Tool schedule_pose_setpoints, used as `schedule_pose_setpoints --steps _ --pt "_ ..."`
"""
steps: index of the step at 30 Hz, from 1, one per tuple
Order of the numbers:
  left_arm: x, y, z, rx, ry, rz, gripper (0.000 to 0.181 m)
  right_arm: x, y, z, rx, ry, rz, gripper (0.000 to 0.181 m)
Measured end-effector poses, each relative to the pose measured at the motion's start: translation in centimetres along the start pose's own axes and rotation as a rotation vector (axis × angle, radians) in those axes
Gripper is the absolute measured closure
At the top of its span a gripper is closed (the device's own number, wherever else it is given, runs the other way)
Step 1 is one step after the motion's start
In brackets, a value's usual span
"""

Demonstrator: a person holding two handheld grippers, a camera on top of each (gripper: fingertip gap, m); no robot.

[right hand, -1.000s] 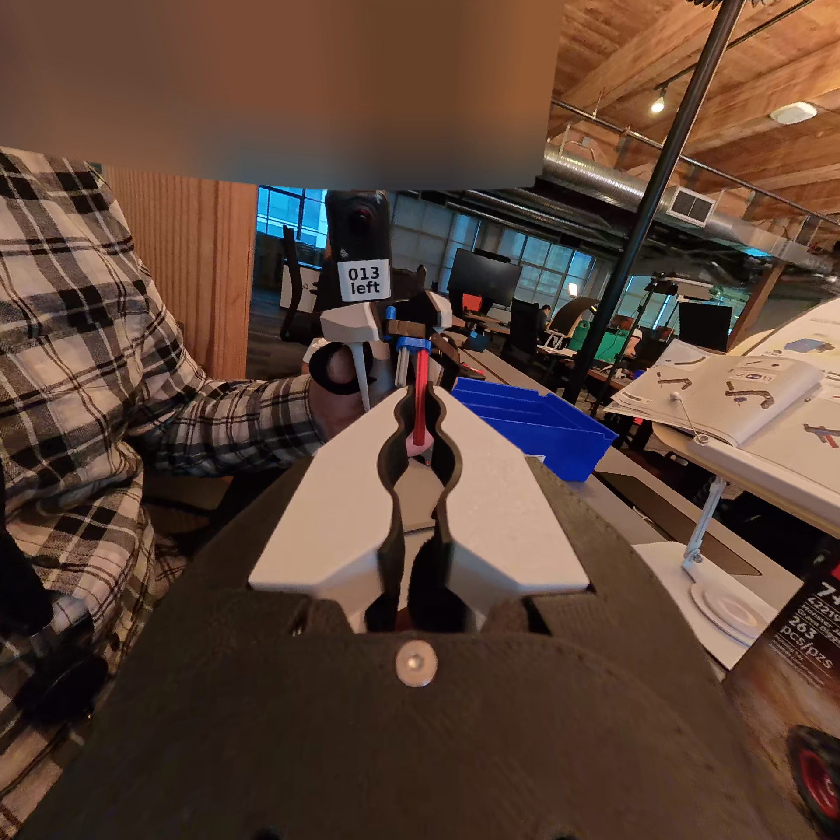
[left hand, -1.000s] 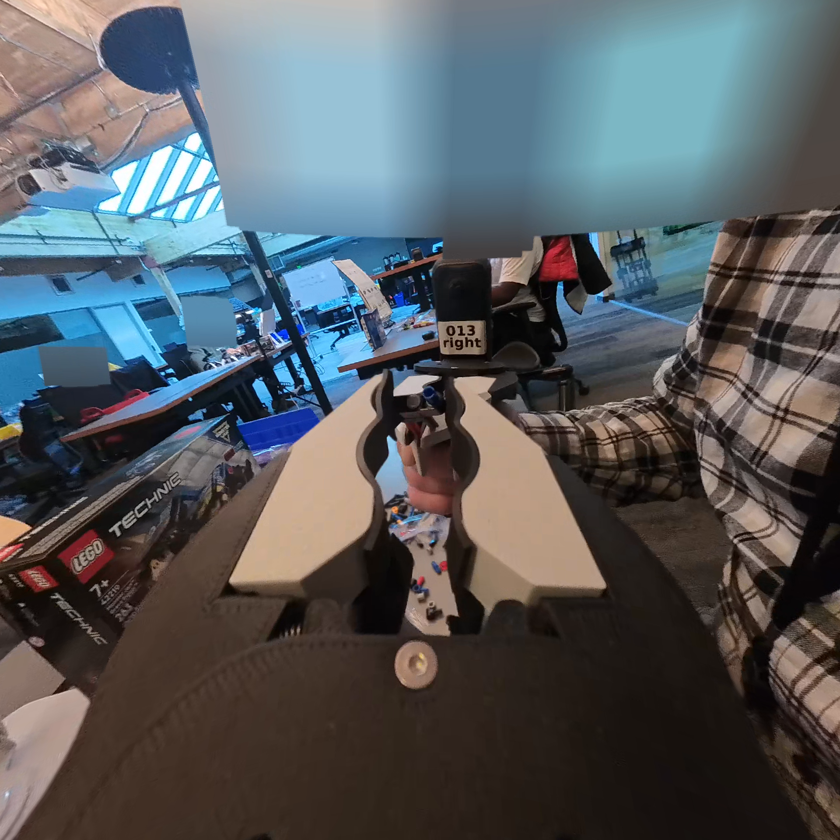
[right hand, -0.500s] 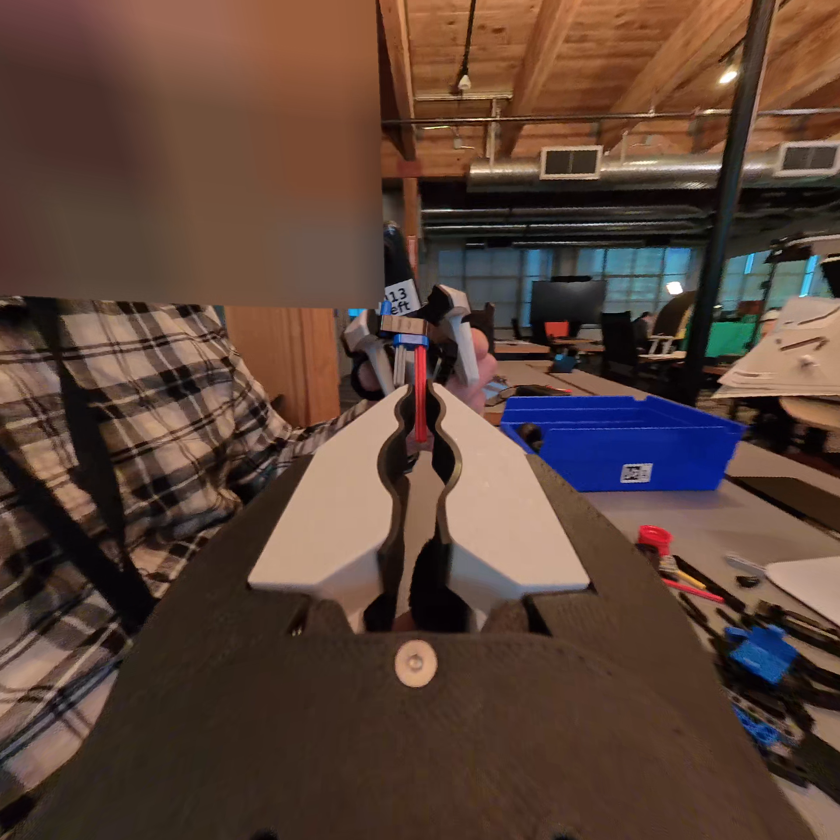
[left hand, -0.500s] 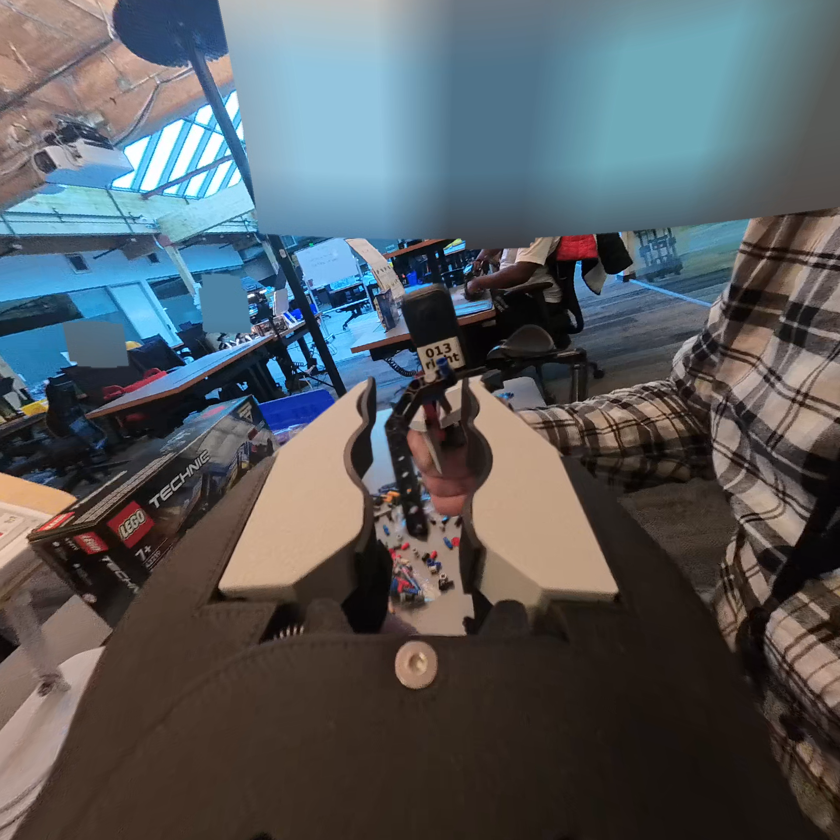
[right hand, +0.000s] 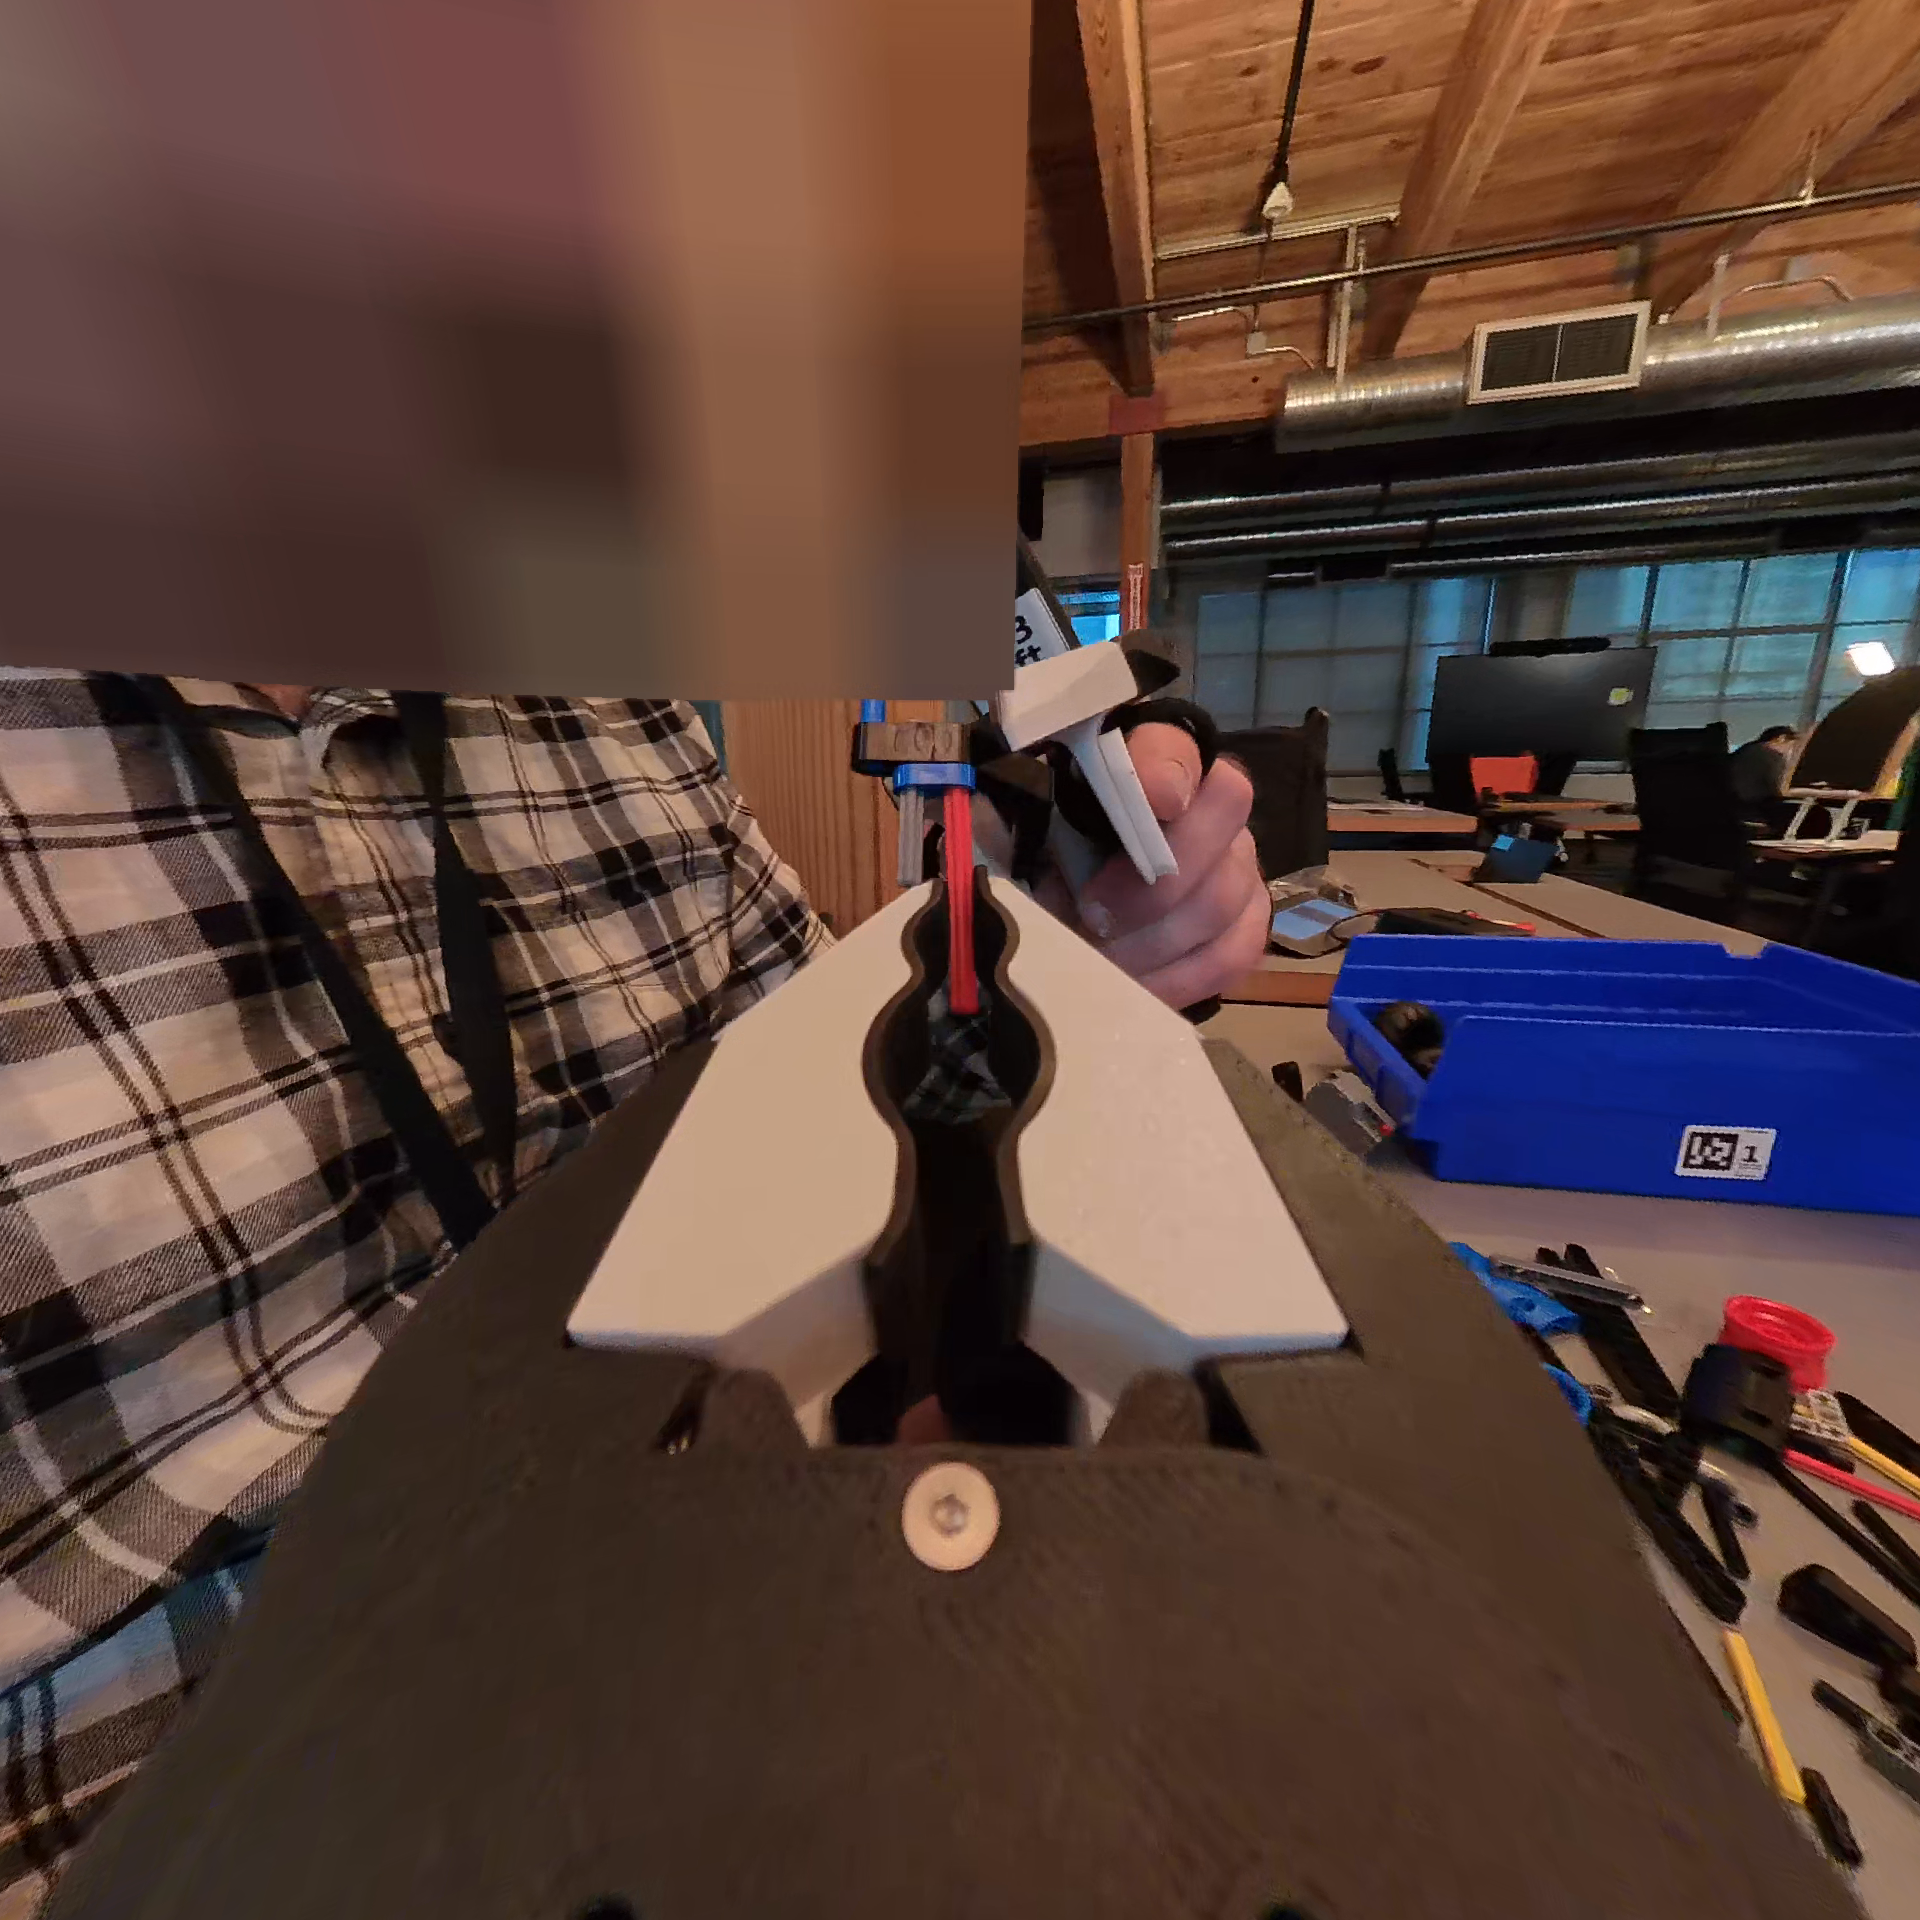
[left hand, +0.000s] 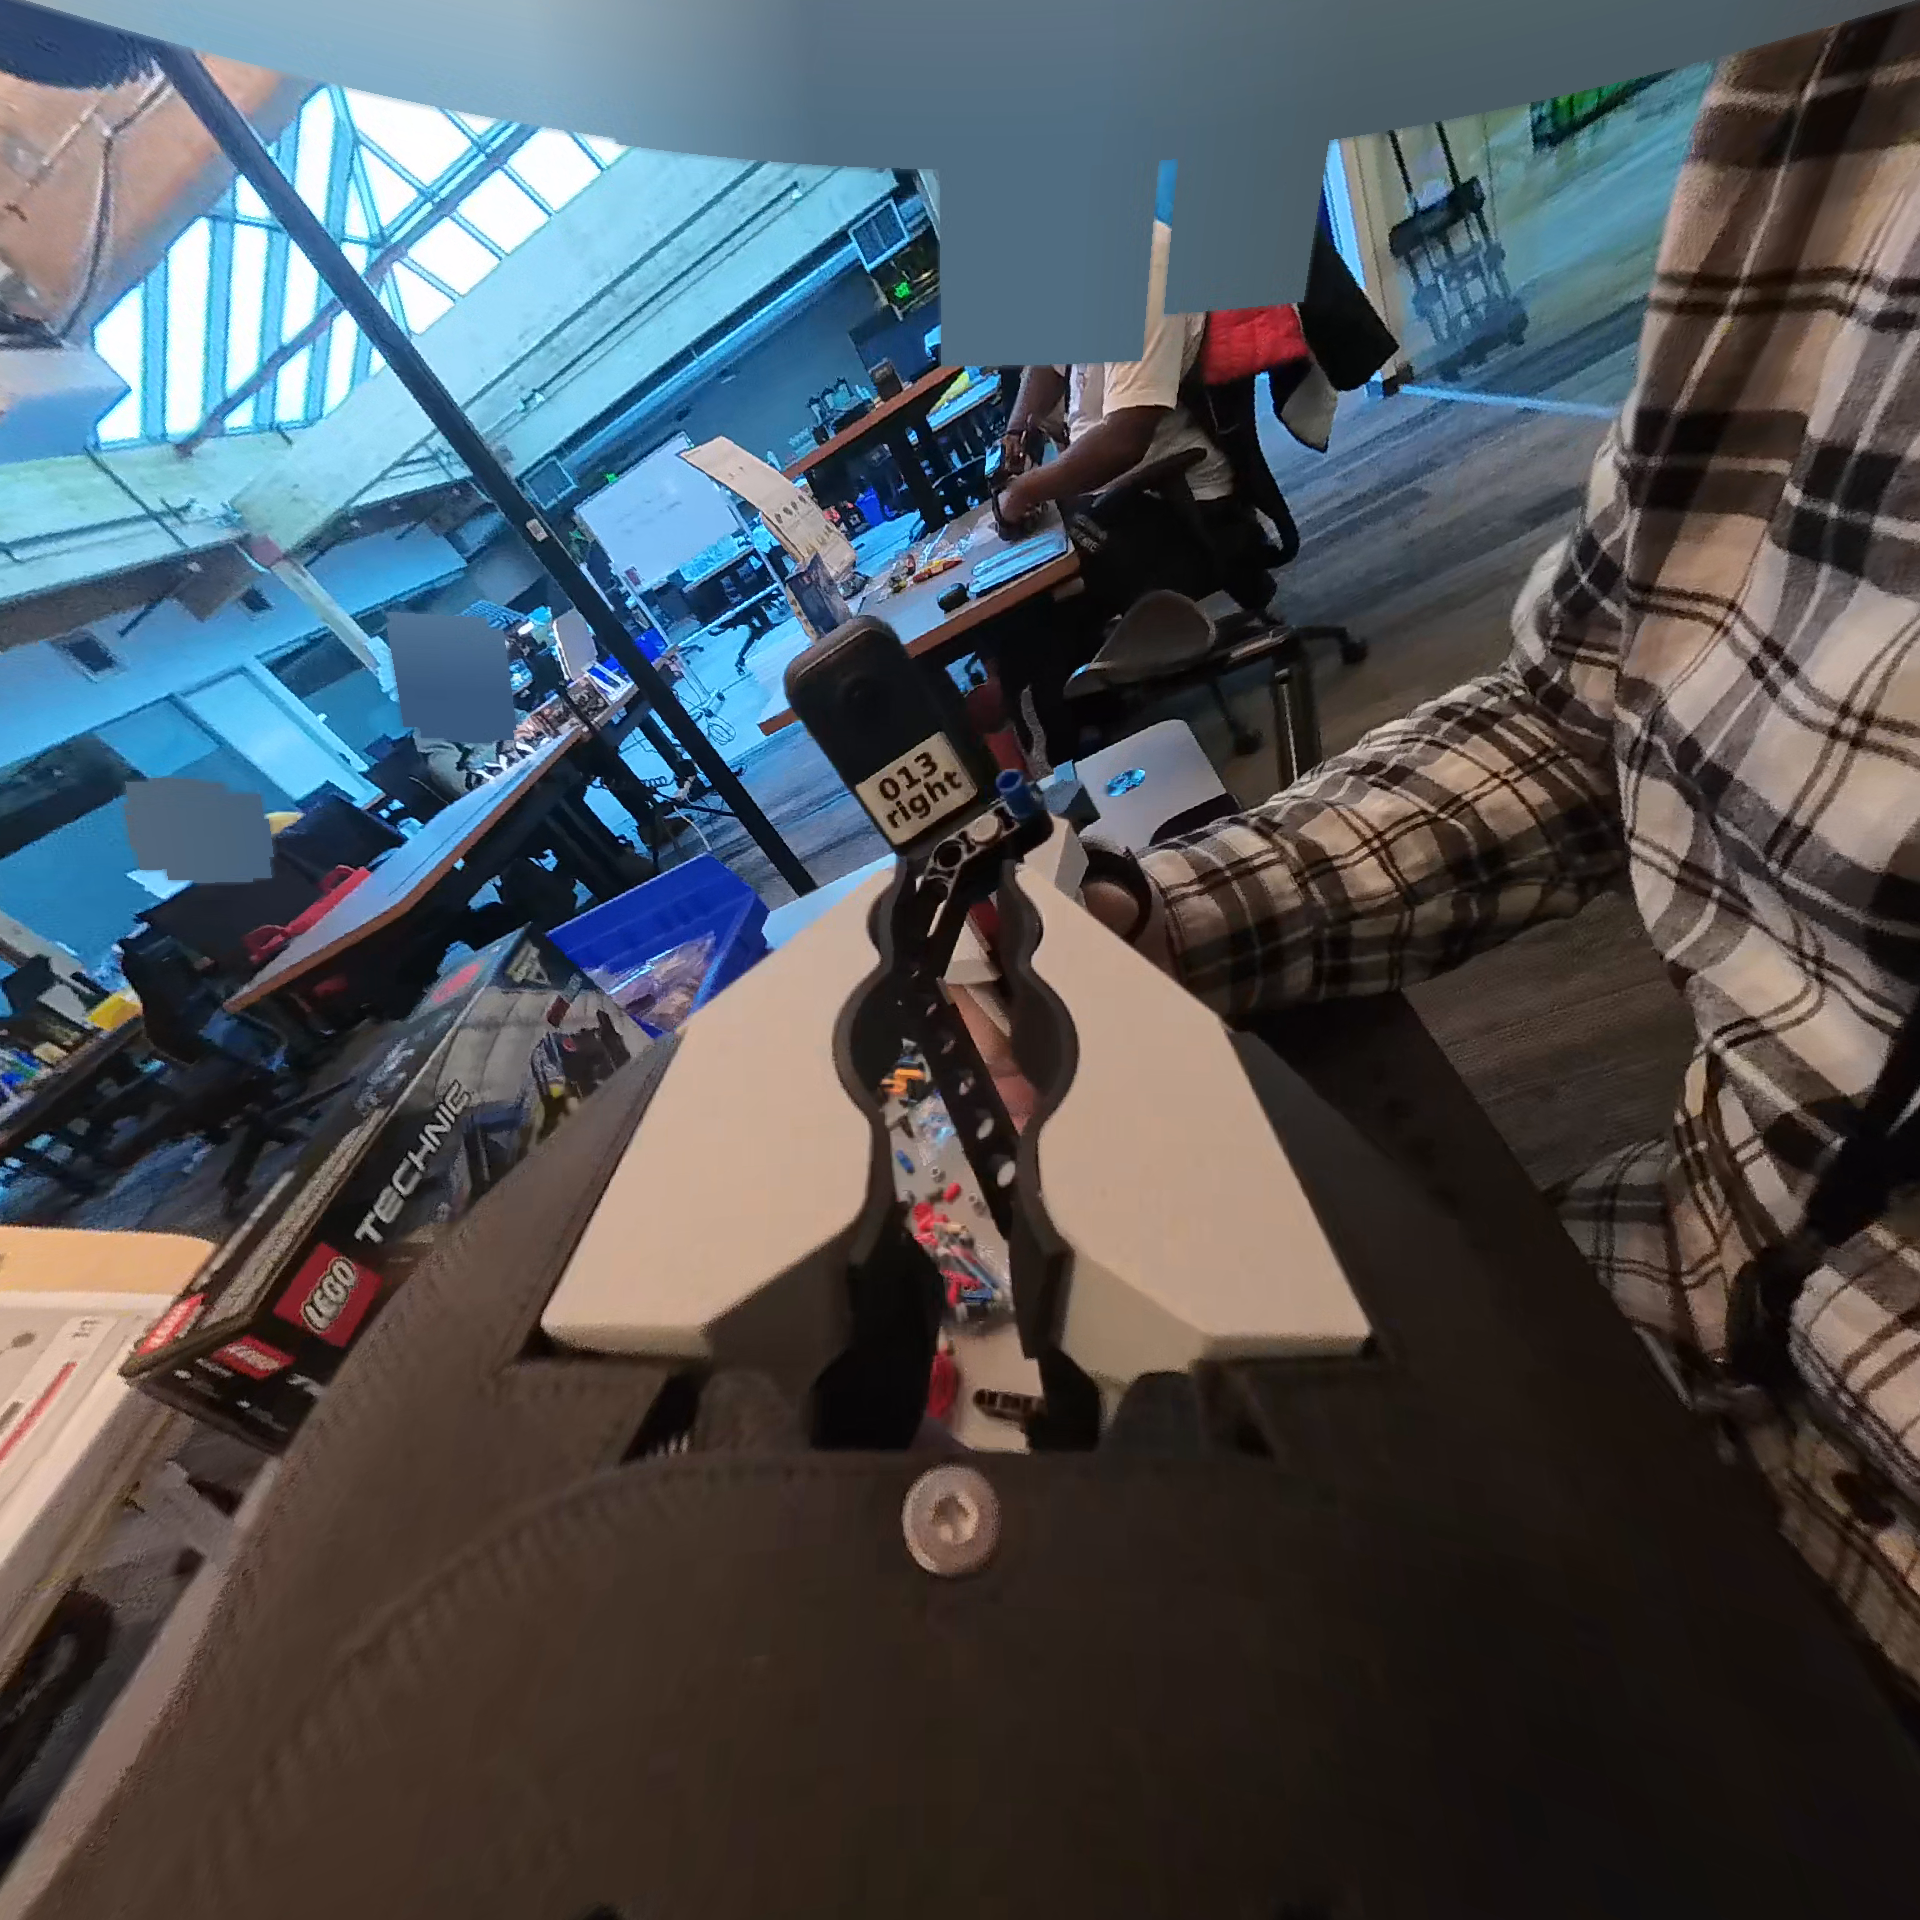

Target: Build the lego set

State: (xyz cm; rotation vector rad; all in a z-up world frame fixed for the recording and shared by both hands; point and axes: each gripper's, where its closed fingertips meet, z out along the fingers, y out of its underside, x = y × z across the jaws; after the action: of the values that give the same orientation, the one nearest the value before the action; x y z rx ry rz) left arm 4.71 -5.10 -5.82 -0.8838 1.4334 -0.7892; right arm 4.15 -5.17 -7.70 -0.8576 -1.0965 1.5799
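The left gripper [left hand: 951,914], wider open 0.5 s ago, has now closed on the black beam [left hand: 961,1023] at frame centre. The right gripper [right hand: 958,914] still pinches the red axle [right hand: 958,914], so the 2 parts look ready for joining.

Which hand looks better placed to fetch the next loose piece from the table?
Probably the right gripper: loose pieces lie beside it, though it pinches a red axle. The left gripper steadies the black beam.

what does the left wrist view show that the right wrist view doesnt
Only the left wrist view: the set's box and the black holed beam running between the left gripper fingers. Only the right wrist view: the right gripper shut on a red axle, and a red cap. Both: the blue bin and loose pieces on the table.
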Motion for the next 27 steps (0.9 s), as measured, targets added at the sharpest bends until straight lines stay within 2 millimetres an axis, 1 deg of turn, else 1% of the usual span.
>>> schedule_pose_setpoints --steps 7,11,13,16,17,19,21,22,23,24,26,27 --pt "0.8 -0.2 0.0 -0.015 0.001 0.104 0.169 -0.7 0.1 0.1 -0.005 -0.04 -0.023 0.18" --pt "1.2 -0.3 0.0 -0.002 0.02 0.104 0.169 -1.1 0.3 0.2 -0.016 -0.061 -0.029 0.179" --pt "1.0 -0.1 -0.1 -0.008 0.016 0.098 0.169 -0.9 0.5 0.2 -0.024 -0.051 -0.022 0.18" --pt "0.3 1.2 -0.8 -0.049 0.004 0.06 0.171 0.7 1.4 0.2 -0.055 0.026 0.008 0.179" --pt "0.1 1.7 -1.1 -0.056 0.003 0.029 0.17 1.3 1.8 0.2 -0.075 0.053 0.02 0.173" --pt "-0.1 2.7 -1.5 -0.084 -0.017 0.016 0.171 2.2 2.7 0.2 -0.129 0.095 0.03 0.172" --pt "-0.4 3.9 -2.0 -0.122 -0.047 0.008 0.171 3.6 3.8 -0.3 -0.184 0.162 0.043 0.161" --pt "-0.7 4.6 -2.3 -0.142 -0.07 0.002 0.171 4.3 4.2 -0.7 -0.213 0.207 0.046 0.152" --pt "-1.0 5.3 -2.7 -0.173 -0.101 0.006 0.17 4.9 4.5 -1.1 -0.239 0.247 0.04 0.148" --pt "-1.3 6.1 -3.0 -0.209 -0.131 0.012 0.171 5.3 4.5 -1.5 -0.261 0.287 0.019 0.144" --pt "-1.8 7.4 -3.4 -0.271 -0.179 0.002 0.171 5.7 4.3 -2.0 -0.306 0.367 -0.058 0.144" --pt "-2.0 7.9 -3.6 -0.291 -0.201 -0.013 0.171 5.6 3.9 -2.0 -0.322 0.401 -0.105 0.147"
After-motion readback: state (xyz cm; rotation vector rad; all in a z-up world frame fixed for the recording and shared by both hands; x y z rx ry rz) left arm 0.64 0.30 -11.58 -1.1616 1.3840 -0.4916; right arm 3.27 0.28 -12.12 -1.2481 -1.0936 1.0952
